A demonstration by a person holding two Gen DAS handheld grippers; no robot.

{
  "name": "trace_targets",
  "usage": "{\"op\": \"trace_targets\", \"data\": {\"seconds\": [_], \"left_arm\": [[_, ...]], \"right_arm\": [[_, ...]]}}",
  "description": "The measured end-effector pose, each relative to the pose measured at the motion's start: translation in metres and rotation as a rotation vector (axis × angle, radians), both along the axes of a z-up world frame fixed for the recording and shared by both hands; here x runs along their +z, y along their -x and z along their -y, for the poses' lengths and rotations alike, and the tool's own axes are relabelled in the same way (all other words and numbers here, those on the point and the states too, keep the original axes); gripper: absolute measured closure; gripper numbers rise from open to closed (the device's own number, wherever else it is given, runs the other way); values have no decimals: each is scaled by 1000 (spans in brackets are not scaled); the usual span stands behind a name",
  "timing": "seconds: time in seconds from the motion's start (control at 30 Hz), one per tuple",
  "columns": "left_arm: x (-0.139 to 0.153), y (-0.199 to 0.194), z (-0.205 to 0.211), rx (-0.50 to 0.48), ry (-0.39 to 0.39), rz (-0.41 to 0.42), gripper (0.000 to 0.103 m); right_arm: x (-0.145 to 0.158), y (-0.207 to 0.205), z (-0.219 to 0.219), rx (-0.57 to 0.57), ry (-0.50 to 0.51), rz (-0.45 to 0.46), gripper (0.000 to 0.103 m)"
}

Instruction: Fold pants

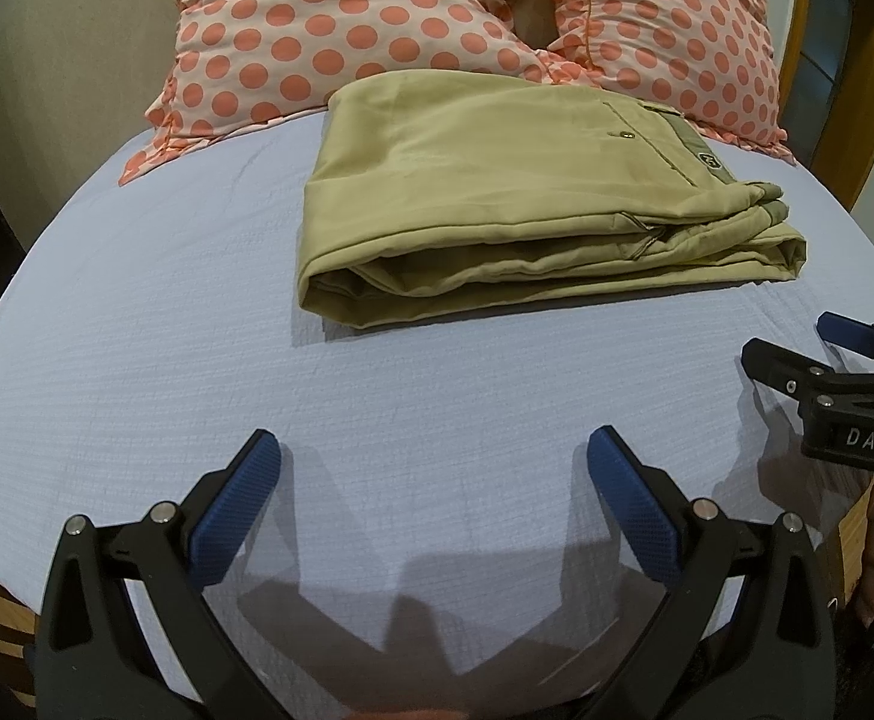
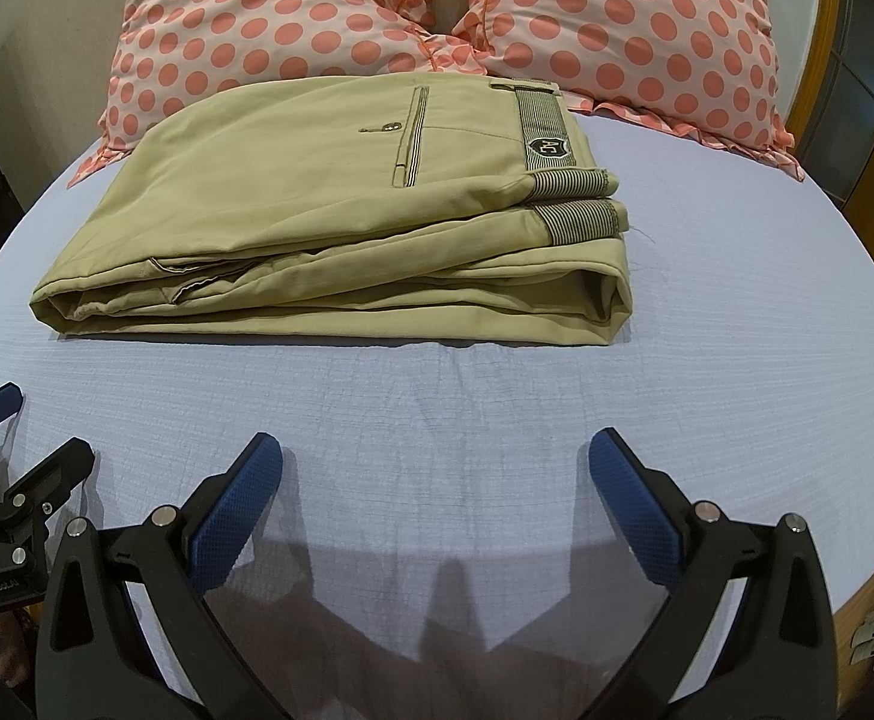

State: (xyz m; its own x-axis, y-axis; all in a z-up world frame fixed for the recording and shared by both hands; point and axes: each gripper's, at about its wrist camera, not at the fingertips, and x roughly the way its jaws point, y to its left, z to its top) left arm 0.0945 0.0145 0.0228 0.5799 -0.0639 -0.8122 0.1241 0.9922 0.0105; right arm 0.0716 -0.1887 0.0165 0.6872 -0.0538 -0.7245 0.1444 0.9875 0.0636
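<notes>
Nearest to us, over the pale blue sheet (image 1: pixel 137 360) of the bed, we are holding both tools with nothing in them. The left gripper (image 1: pixel 434 456) is hanging with its blue fingers (image 1: pixel 236 516) spread wide and released, and the right gripper (image 2: pixel 436 459) is showing the same, its fingers (image 2: pixel 635 504) parted and clear of any cloth. Each one is also peeking into the other's view at the edge of the frame.

Further in, well apart from both tools, the pants (image 2: pixel 329 204) are lying on the sheet as a compact, layered bundle, back pocket and striped waistband facing up. We are judging the folding to be done, or all but done: the layers are sitting squarely, with only slight unevenness at the near edges. At most a light squaring-up seems left.

Behind the bundle, two pillows (image 1: pixel 329 30) with orange dots are leaning at the head of the bed, the pants reaching right up to them. Beyond, we are seeing a plain wall and a wooden frame (image 2: pixel 821 60) at the right.
</notes>
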Motion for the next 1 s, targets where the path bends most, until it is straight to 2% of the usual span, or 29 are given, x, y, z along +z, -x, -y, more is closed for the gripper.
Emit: {"op": "trace_targets", "data": {"seconds": [1.0], "left_arm": [[-1,0,0,-3,1,-6,2]], "right_arm": [[-1,0,0,1,0,2,1]]}}
